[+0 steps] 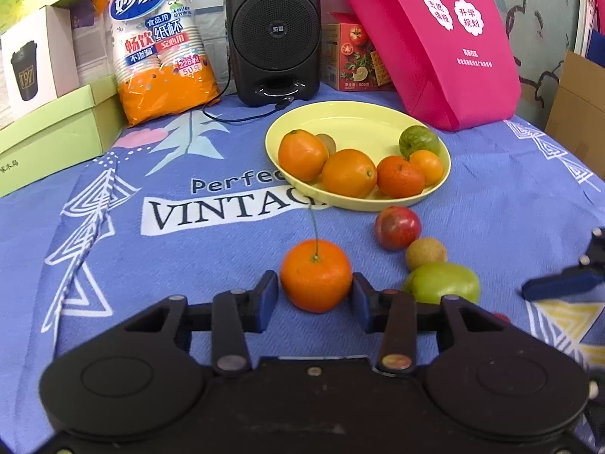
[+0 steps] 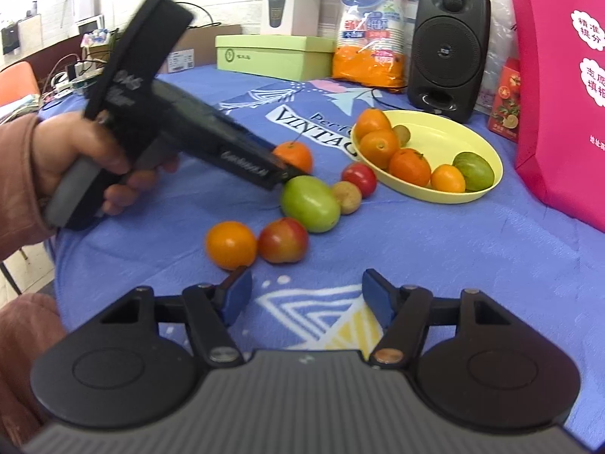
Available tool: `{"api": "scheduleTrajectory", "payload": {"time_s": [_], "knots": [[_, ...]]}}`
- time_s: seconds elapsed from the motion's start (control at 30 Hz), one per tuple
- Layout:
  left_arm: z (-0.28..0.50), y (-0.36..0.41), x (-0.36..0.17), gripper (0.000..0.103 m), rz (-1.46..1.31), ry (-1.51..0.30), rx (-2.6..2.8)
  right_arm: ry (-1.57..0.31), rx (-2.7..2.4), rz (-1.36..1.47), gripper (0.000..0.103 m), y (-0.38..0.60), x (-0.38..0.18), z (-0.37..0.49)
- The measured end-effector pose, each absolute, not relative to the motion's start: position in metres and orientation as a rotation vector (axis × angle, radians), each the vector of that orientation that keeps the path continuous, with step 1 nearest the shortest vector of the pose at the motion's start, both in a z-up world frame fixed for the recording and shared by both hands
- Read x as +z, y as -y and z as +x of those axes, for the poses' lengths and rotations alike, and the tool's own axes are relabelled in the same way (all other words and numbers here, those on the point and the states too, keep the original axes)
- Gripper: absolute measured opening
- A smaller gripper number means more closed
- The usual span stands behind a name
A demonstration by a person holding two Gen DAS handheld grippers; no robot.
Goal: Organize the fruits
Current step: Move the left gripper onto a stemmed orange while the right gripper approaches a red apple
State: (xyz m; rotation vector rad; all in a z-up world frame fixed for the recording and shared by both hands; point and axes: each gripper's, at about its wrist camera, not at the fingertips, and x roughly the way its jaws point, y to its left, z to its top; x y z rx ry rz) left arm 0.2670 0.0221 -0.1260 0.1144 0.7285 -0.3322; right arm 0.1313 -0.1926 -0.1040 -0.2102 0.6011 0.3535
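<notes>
Between my left gripper's (image 1: 315, 293) blue pads sits a round, stemmed tangerine (image 1: 315, 275); whether they're clamped, I can't tell. My right gripper (image 2: 305, 297) gapes over woven cloth (image 2: 435, 234).

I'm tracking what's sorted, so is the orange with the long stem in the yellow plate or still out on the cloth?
Out. The stemmed orange sits on the blue cloth, in front of the yellow plate, between the left gripper fingers.

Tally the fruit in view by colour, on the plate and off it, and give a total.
Orange: 6, four on the yellow plate, one between the left hand-held gripper fingers, one loose
Green: 2, on plate, on cloth
Red: 2
Brownish: 2, kiwi, small tan fruit
Total: 12
</notes>
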Motion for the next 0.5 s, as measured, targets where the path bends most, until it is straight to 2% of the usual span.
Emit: {"api": "scheduleTrajectory", "payload": {"time_s": [0.13,0.37,0.5], "knots": [[0.261,-0.030,-0.126,0.042,0.114,-0.729,-0.316,-0.602,0.357,-0.211,0.056,0.187,-0.104,0.138],[0.255,-0.044,-0.126,0.042,0.087,-0.729,-0.301,-0.607,0.366,-0.212,0.053,0.171,-0.104,0.151],[0.259,-0.039,-0.126,0.043,0.099,-0.730,-0.299,-0.612,0.353,-0.196,0.043,0.164,-0.105,0.156]]}}
